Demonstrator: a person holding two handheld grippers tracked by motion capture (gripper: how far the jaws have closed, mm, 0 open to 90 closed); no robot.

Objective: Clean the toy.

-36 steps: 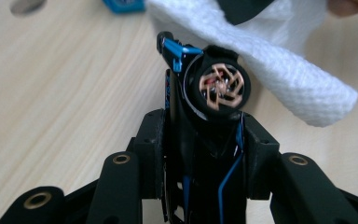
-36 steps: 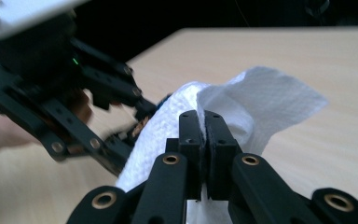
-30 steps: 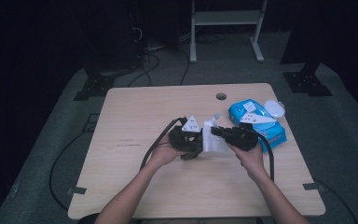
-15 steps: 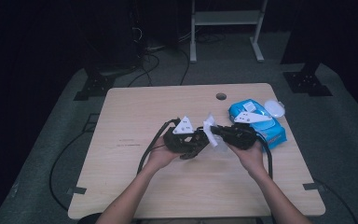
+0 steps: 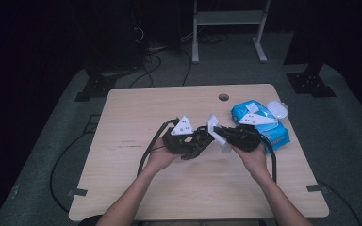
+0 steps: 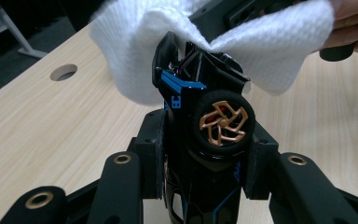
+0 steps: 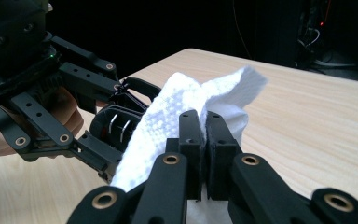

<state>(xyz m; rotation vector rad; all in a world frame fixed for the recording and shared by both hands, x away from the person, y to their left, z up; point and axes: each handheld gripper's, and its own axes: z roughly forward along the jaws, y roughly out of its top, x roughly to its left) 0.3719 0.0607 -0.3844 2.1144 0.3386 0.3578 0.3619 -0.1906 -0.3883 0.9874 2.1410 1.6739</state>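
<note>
Currently a black toy car [image 6: 205,140] with a bronze wheel is clamped between the pads of the left gripper [image 5: 202,140], held above the middle of the table [image 5: 136,188]. A white wipe [image 7: 182,116] is pinched by the right gripper [image 5: 218,133], jaws fully clenched on it, and is pressed over the car's far end. A blue wipes pack [image 5: 257,113] is seen at the far right.

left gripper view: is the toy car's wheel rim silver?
No, the wheel of the toy car clamped in the left gripper has a copper-orange spoked rim inside a black tyre.
</note>
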